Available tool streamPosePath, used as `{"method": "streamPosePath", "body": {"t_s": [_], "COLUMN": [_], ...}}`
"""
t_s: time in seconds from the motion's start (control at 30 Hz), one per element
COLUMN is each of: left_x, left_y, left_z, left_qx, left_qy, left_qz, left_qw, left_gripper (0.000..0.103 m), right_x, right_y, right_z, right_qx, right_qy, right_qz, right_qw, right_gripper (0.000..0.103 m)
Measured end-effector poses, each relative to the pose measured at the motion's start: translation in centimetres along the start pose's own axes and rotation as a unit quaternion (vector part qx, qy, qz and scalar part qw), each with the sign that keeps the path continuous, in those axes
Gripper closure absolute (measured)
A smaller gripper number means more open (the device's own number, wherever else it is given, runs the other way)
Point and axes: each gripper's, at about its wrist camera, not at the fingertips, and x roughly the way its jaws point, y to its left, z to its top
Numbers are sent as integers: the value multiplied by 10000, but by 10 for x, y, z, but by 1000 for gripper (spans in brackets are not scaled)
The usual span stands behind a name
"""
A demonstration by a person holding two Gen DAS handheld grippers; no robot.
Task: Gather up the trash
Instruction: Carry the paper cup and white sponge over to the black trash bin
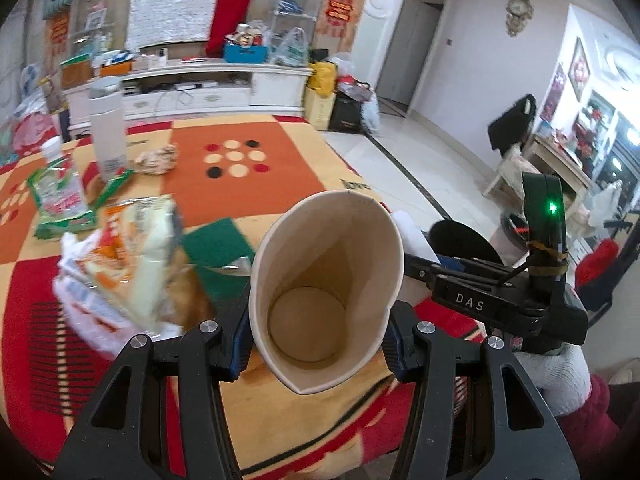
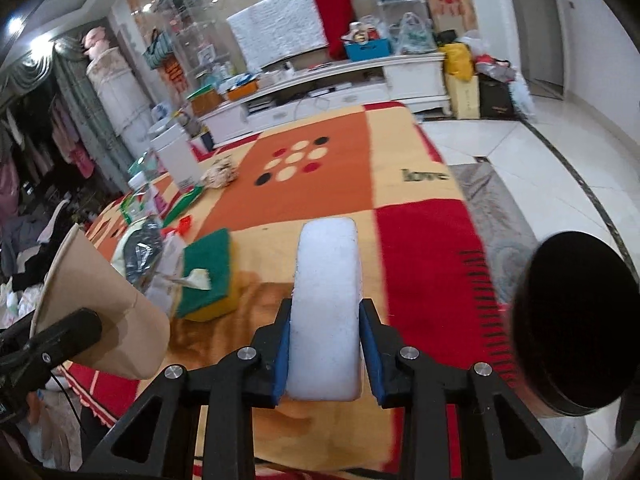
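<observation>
While my left gripper [image 1: 316, 344] squeezed the paper cup [image 1: 326, 280] and my right gripper [image 2: 325, 354] squeezed a white foam block [image 2: 326, 308], wrappers [image 1: 116, 256] and crumpled paper [image 1: 157, 159] lay along the table's [image 2: 420, 264] left edge, not yet picked up.

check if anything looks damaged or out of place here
The paper cup in the left gripper is squeezed out of round, its rim pinched to a point. Crumpled wrappers litter the blanket beside the green scouring pad.
</observation>
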Motion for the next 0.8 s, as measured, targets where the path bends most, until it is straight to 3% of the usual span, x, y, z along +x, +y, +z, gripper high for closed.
{"method": "streamPosePath", "body": {"t_s": [0.37,0.8], "left_x": [56,124], "left_y": [-52,-119], "left_z": [11,28], "left_qx": [254,507], "left_qy": [391,728], "left_qz": [-420,-1119], "left_qw": [9980,9898], "left_gripper": [52,52], "right_x": [-25,-45], "right_y": [-62,-150], "right_z": [-6,-17], "right_qx": [403,1037], "right_qy": [-108,-118], "right_qz": [-587,-1221], "right_qw": [9974,9870], "right_gripper": [73,73]}}
